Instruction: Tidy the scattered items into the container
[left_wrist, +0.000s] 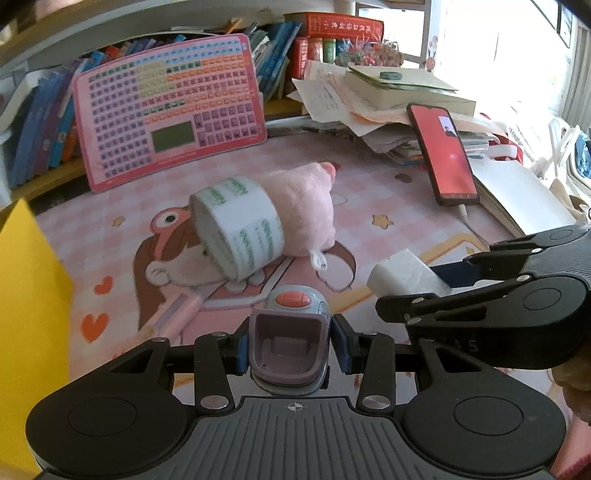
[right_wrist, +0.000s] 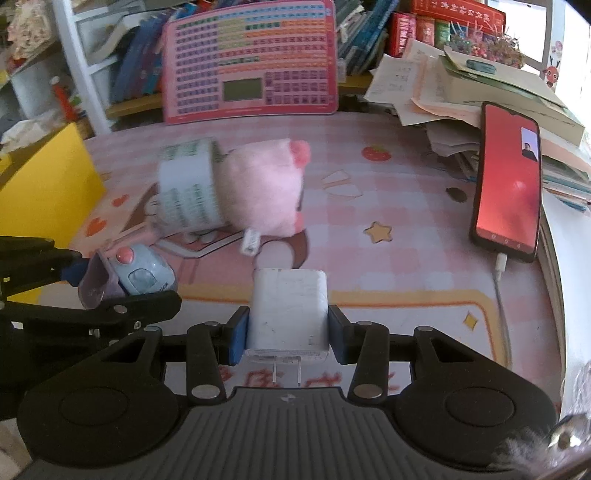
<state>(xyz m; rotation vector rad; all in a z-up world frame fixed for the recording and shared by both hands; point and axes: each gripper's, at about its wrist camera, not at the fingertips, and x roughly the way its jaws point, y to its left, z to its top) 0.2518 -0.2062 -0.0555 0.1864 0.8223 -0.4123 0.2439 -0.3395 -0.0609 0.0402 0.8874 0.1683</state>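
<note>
Clamped between the blue pads of the left claw is a small grey-and-purple toy gadget with an orange button, seen at 6 o'clock in the left wrist view; its purple hollow end is turned toward the camera and it is held clear of the surface; the right claw is closed on a white plug adapter, whose two metal prongs point back toward the camera; in the left wrist view that adapter is seen at 3 o'clock, and in the right wrist view the toy gadget is seen at 9 o'clock, so the two claws are held just beside each other; a roll of white tape with green print is tilted against a pink plush toy at the middle of the pink cartoon mat, the two touching; a yellow container is seen at 9 o'clock in the left wrist view, well apart from the tape and plush; a phone with a red screen is propped at 3 o'clock in the right wrist view against a stack of papers and books, a white cable plugged into its lower end; a pink chart board is leaned against shelved books at 12 o'clock.
</note>
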